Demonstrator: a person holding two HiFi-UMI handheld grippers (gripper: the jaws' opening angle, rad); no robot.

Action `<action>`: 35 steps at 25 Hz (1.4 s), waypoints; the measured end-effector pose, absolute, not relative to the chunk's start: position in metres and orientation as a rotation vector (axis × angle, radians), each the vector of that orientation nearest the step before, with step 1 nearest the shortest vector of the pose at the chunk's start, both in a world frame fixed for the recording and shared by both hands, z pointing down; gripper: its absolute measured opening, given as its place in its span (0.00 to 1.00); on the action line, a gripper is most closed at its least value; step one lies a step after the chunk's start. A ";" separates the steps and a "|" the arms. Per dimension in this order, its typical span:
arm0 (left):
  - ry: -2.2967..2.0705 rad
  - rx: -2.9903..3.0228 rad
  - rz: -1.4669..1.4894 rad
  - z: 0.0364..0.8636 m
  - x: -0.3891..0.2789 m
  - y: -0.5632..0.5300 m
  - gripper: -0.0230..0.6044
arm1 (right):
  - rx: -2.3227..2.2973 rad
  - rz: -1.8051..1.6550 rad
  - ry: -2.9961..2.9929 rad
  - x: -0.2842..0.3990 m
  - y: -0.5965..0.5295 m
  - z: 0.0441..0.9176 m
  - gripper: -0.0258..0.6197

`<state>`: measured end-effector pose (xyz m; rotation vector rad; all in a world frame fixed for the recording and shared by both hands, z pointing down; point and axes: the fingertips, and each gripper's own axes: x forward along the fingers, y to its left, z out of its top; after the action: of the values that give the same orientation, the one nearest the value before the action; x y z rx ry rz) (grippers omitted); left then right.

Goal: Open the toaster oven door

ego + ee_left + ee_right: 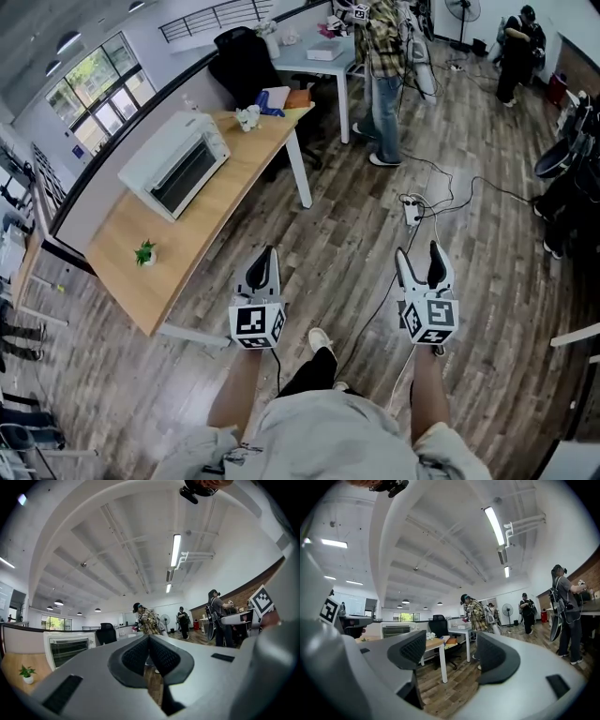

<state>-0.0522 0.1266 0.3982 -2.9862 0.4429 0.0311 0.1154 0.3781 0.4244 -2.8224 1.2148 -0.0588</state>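
Wooden desk (192, 251) bears boxy white toaster oven (175, 164), seemingly closed; left tool (269, 251) pinched together, right tool (418, 251) spread, empty.

The toaster oven (176, 165) stood on the long table (192, 246) to your left, with the potted plant (145, 253) on the same table nearer to you. Your left gripper (269, 253) and right gripper (418, 253) hung side by side over the floor (469, 281), right of the table and well apart from the oven, the left one nearer the table's edge. Beyond the table's far end sat an office chair (246, 58) and a second desk (314, 61), a person (382, 75) stood just right of that desk, and a power strip (411, 211) lay ahead of your right gripper
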 end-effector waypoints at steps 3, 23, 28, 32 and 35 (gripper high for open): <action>0.459 -3.002 0.028 0.407 -0.043 0.106 0.06 | -2.840 -0.073 1.213 0.126 0.358 0.429 0.64; 0.690 -2.951 -0.057 0.452 0.017 -0.095 0.06 | -2.791 -0.183 1.609 0.203 0.108 0.455 0.64; 0.814 -2.952 -0.101 0.454 0.013 -0.136 0.06 | -2.696 -0.200 1.734 0.206 0.048 0.458 0.64; 0.905 -2.917 -0.107 0.449 0.003 -0.159 0.06 | -2.632 -0.230 1.814 0.208 0.013 0.463 0.61; 0.966 -2.901 -0.128 0.451 -0.004 -0.170 0.06 | -2.603 -0.247 1.850 0.213 -0.003 0.467 0.56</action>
<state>-0.0040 -0.1698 0.4505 -2.9010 0.9659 -0.1281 0.2126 -0.0030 0.4671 -2.6031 1.8495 -0.2468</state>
